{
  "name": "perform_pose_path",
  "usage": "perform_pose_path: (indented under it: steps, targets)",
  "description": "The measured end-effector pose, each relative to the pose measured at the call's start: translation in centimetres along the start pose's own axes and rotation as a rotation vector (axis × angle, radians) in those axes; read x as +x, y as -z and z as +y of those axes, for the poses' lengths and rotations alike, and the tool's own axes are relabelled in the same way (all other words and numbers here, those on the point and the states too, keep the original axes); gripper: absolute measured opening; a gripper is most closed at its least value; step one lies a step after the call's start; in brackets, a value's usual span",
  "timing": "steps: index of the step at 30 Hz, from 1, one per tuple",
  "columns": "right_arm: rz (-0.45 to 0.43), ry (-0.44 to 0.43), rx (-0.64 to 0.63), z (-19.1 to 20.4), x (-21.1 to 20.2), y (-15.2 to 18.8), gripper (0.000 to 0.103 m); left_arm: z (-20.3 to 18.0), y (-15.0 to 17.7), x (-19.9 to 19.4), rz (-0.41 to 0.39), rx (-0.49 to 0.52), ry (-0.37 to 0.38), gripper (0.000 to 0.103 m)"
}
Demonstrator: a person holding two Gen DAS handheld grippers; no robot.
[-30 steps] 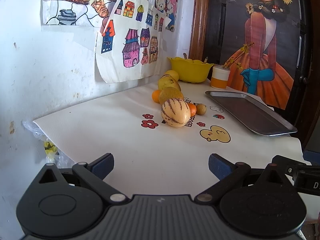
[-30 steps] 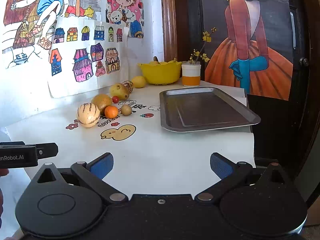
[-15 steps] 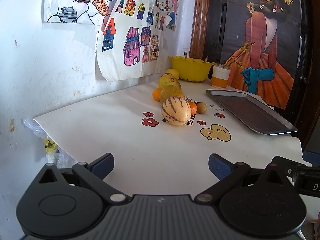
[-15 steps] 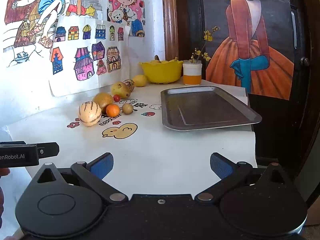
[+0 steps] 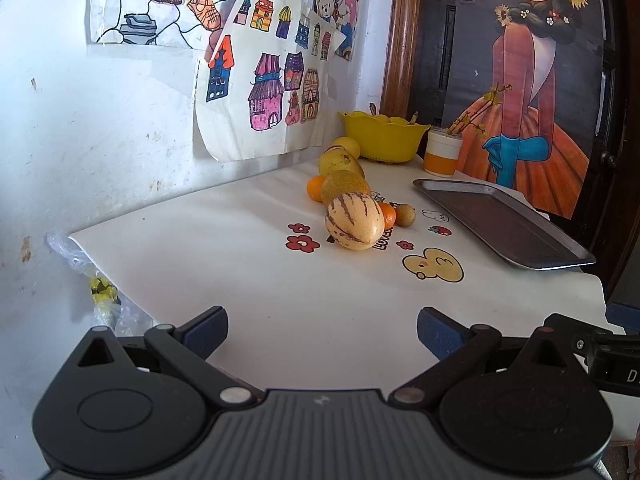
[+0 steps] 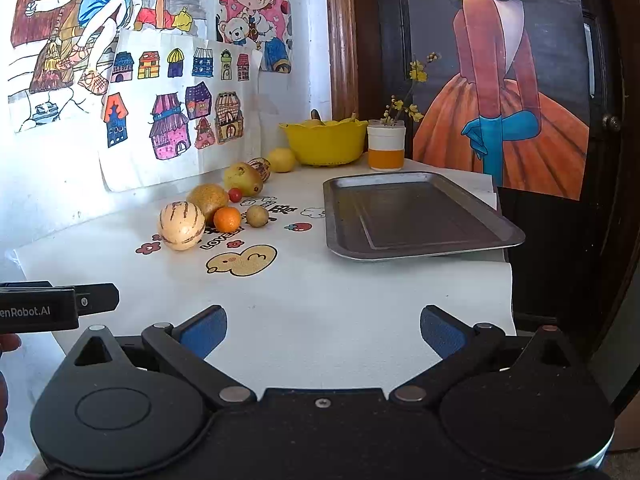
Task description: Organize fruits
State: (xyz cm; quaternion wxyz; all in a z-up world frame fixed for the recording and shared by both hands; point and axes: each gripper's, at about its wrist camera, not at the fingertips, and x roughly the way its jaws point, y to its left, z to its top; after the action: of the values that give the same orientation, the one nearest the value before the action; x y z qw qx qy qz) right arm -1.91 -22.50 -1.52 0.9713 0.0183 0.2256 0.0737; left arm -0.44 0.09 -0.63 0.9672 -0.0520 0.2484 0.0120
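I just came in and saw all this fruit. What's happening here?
A person is holding two grippers over a white table, getting ready to tidy the fruit. Both the left gripper and right gripper are open and hold nothing. The striped melon, orange and other fruits sit loose beside the metal tray, which has nothing on it.

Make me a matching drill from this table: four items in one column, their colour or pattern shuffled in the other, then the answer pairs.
Column one:
1. melon, nearest fruit
2. bowl at the back
3. tray
4. cup beside the bowl

Column two:
A. white top, orange bottom
B. plain yellow
C. cream with dark stripes
D. grey metal, nothing on it

Pairs: 1-C, 2-B, 3-D, 4-A
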Motion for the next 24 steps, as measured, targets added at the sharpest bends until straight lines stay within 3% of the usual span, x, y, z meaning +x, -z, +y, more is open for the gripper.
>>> perform_pose_path:
  steps: [16,24]
  targets:
    - [0.009,-0.003,0.0,0.2,0.2,0.0,0.103,0.2,-0.5,0.4,0.01,-0.002,-0.02,0.103]
    - [0.025,-0.07,-0.015,-0.9,1.2,-3.2,0.103,0.0,-3.0,1.5,-0.011,0.037,-0.009,0.103]
